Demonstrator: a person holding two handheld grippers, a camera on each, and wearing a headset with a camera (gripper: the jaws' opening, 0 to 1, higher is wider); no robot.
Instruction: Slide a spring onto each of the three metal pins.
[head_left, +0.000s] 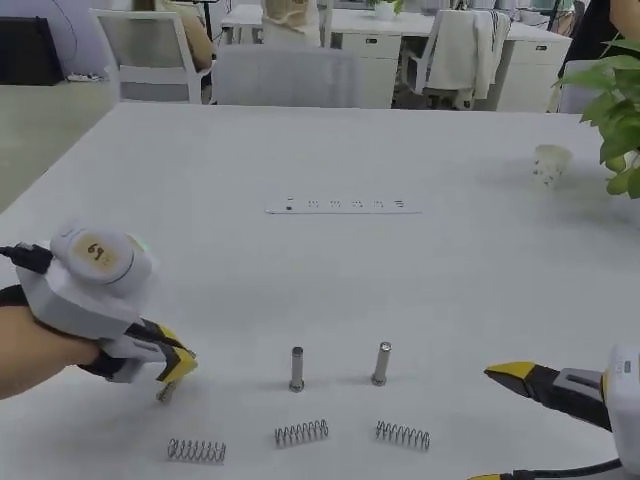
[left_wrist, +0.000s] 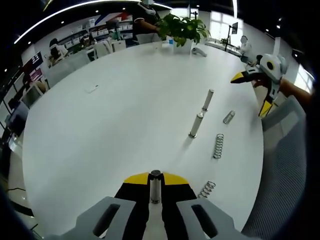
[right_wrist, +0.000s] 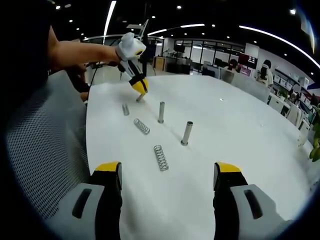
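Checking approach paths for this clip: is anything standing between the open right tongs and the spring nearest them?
Nothing visible does. In the right gripper view the nearest spring lies on bare table just ahead of the open right tongs. The upright pin stands beyond it, not in the path.
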